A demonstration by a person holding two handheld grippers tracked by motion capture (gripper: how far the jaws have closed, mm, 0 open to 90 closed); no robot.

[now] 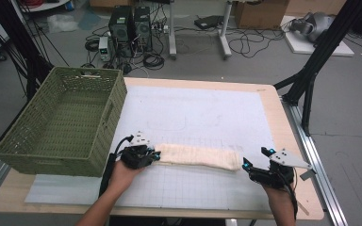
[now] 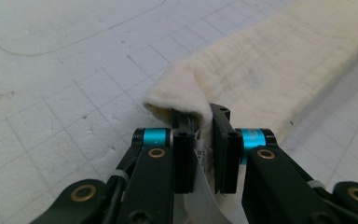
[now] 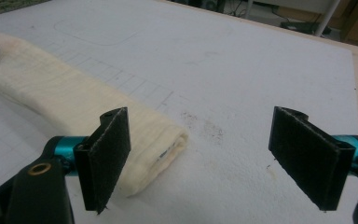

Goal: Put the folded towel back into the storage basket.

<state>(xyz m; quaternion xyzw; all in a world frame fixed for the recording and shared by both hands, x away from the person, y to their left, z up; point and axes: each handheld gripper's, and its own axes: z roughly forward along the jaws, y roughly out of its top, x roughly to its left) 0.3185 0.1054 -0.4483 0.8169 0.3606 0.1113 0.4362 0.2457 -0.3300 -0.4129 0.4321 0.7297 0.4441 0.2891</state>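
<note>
A cream cloth (image 1: 199, 156), folded into a long narrow strip, lies across the white gridded mat (image 1: 193, 113) near the table's front. My left gripper (image 1: 154, 155) is shut on the strip's left end, and in the left gripper view the cloth (image 2: 261, 70) bunches up between the black jaws of that gripper (image 2: 205, 149). My right gripper (image 1: 257, 157) stands open just off the strip's right end. In the right gripper view, the cloth's folded end (image 3: 158, 144) lies beside the left jaw, and the gripper (image 3: 209, 158) has bare mat between its wide-spread jaws.
A green woven basket (image 1: 106, 117) stands empty at the table's left, close to my left hand. Past the table's far edge the floor holds computer towers (image 1: 131, 26), cables and a cardboard box (image 1: 260, 13). A black frame leg (image 1: 311, 66) rises at the right.
</note>
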